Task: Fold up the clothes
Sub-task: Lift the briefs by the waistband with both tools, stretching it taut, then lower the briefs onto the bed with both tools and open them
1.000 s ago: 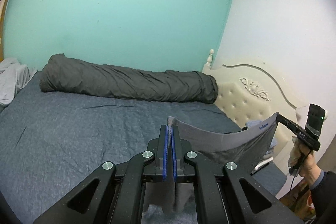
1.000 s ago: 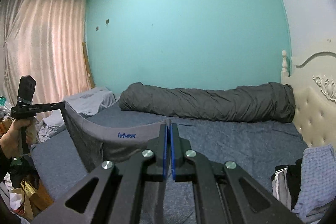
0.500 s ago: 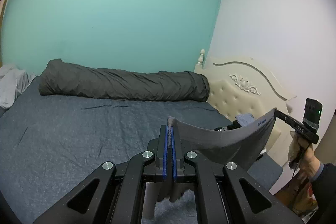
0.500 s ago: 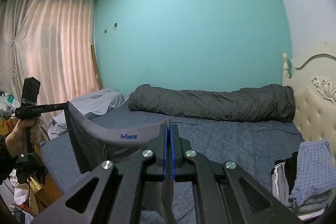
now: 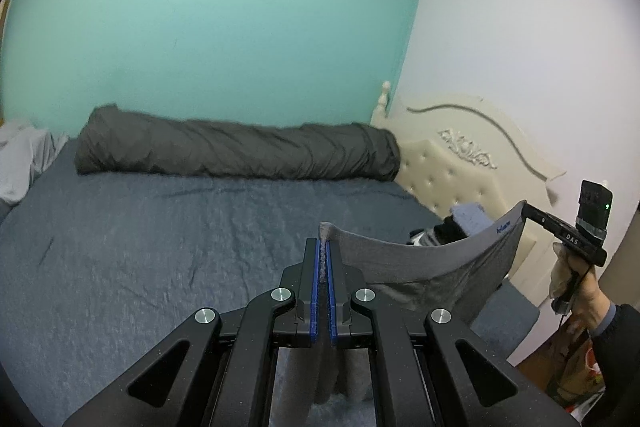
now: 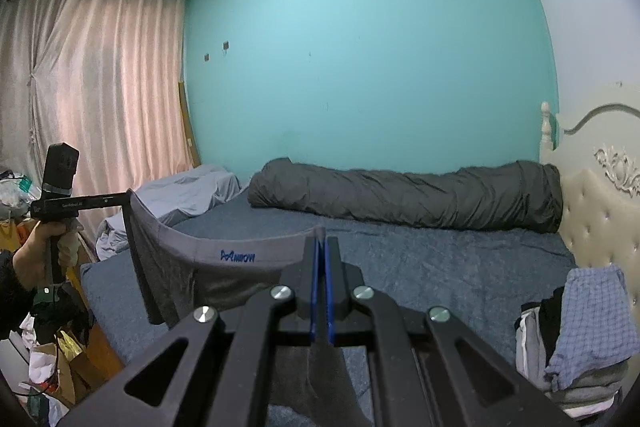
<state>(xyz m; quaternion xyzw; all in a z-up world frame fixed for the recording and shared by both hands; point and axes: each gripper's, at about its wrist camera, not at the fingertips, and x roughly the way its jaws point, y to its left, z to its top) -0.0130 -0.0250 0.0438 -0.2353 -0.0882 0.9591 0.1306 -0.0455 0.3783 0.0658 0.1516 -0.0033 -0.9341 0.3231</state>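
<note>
**Two grippers, one pair of grey underpants held over the bed**

Two grippers hold one garment stretched between them. The left gripper [image 5: 323, 247] has its blue pads pressed together on one end of the waistband of the grey underpants [image 5: 424, 267]; the right gripper [image 6: 321, 245] pinches the other end the same way. The waistband sags in a shallow curve between them, blue lettering on it (I can't quite read it), and the body of the garment hangs below, above the dark blue sheet [image 5: 160, 247] at the near side of the bed. A hand [image 5: 580, 287] grips the handle of the right gripper; another hand [image 6: 38, 251] grips the left one. A rolled dark grey duvet [image 6: 404, 195] lies along the teal wall [image 6: 360, 47]. A pile of clothes [image 6: 580, 327], a checked blue piece on top, sits by the cream headboard [image 5: 460, 163]. Pink curtains [image 6: 88, 87] hang at the far side.
</note>
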